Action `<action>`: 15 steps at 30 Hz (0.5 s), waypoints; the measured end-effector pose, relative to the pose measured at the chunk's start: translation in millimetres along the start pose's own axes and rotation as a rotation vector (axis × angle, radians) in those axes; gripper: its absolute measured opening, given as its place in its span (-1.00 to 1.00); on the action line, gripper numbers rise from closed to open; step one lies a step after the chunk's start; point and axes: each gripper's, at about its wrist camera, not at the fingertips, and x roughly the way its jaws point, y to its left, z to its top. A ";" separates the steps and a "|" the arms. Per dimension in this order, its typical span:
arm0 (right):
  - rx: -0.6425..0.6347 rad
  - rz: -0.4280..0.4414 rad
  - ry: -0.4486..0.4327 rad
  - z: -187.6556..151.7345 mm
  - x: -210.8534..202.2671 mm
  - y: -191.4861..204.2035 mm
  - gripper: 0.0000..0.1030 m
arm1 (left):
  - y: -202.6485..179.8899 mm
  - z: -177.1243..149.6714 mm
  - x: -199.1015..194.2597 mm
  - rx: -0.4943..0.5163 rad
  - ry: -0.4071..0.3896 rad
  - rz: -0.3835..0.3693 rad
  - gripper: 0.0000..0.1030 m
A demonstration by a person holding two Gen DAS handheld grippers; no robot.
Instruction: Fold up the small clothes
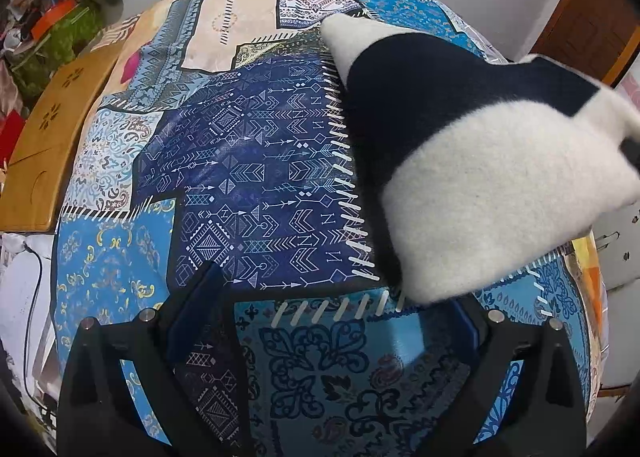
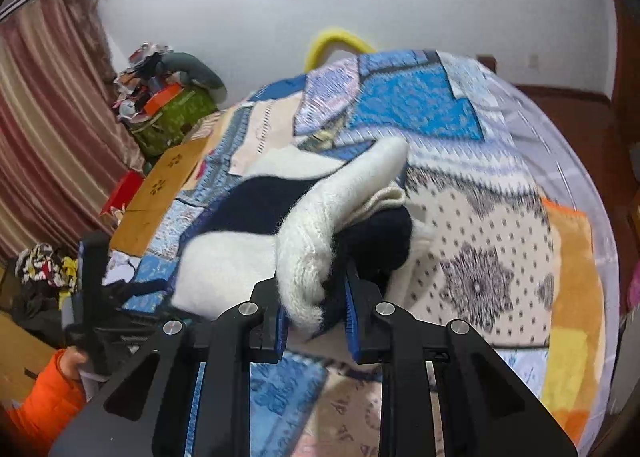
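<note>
Right gripper [image 2: 316, 321] clamped on white-and-navy knit garment [image 2: 304, 257], left gripper [image 1: 320, 321] wide apart, no legible writing.

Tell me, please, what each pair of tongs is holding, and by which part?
The right tongs pinch the white-and-navy knitted garment by a bunched white edge; the left tongs stand open, holding nothing.

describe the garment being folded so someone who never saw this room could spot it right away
Start at the bed covered by the blue patchwork bedspread. On its right side lies a fuzzy knitted sweater in broad cream and navy bands, one edge pinched in the right claw. It is the only plain, woolly item on that busily printed cover.
</note>
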 end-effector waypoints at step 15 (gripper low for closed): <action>-0.023 -0.083 -0.012 -22.1 -15.9 -2.1 -0.40 | -8.5 -5.3 -31.7 0.044 -0.058 0.037 0.95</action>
